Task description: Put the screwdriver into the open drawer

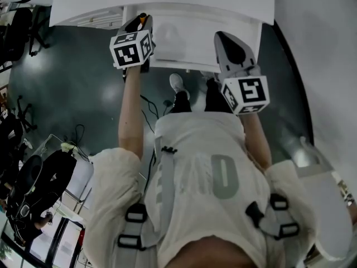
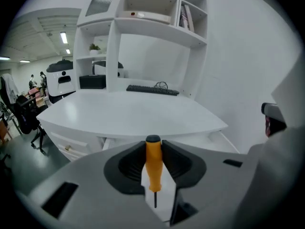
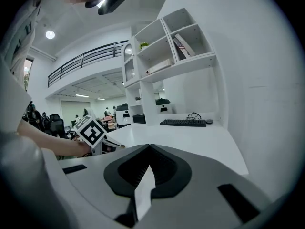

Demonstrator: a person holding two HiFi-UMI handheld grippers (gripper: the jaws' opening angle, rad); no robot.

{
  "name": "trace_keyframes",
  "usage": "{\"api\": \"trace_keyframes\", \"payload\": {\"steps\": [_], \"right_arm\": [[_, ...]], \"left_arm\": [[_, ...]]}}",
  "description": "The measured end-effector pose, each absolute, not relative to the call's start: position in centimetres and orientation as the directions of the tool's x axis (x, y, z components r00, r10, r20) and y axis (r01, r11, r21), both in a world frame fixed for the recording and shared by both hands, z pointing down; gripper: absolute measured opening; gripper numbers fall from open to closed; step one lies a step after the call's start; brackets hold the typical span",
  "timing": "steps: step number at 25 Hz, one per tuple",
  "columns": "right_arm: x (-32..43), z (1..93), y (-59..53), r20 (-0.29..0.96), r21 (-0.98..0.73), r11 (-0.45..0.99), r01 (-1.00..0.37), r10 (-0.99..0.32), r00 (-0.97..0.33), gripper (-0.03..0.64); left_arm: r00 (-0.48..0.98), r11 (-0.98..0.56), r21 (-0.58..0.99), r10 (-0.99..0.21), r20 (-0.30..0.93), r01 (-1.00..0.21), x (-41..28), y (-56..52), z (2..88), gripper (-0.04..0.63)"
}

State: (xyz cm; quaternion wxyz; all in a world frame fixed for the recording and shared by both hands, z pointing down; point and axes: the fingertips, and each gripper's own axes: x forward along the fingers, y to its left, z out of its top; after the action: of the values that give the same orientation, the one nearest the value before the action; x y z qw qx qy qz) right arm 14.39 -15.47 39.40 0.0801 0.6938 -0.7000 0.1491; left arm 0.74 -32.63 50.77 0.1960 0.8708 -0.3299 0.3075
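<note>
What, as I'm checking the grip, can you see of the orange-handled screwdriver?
The orange-handled screwdriver has a smooth, plastic-looking orange handle, a dark rounded cap and a thin dark shaft. In the left gripper view it stands cap uppermost, shaft below, handle clamped between the left gripper's black ribbed pads; nothing else touches it.

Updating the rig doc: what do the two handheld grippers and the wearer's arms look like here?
The left gripper and right gripper are matching grey moulded plastic shells. Black ribbed pads line the inner faces of the fingers. Each carries a white cube with black square markers. The person wears a pale short-sleeved top with grey harness straps and black buckles; the forearms are uncovered.
</note>
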Motion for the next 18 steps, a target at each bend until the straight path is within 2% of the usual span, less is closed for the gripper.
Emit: {"api": "trace_keyframes", "payload": {"steps": [9,18], "right_arm": [[15.4,41.8,-13.9,0.391,-0.125,-0.058,-0.99,-0.92,0.005,0.005],[15.9,42.8,-12.3,0.411,-0.138,-0.037,-0.99,-0.911,-0.023,0.005]], "left_arm": [[0.52,-0.761,0.138,-0.288,0.804,-0.634,2.2,-32.2,57.8,0.109],[0.475,-0.747,0.155,-0.236,0.848,-0.646,4.0,-32.2,60.8,0.109]]}}
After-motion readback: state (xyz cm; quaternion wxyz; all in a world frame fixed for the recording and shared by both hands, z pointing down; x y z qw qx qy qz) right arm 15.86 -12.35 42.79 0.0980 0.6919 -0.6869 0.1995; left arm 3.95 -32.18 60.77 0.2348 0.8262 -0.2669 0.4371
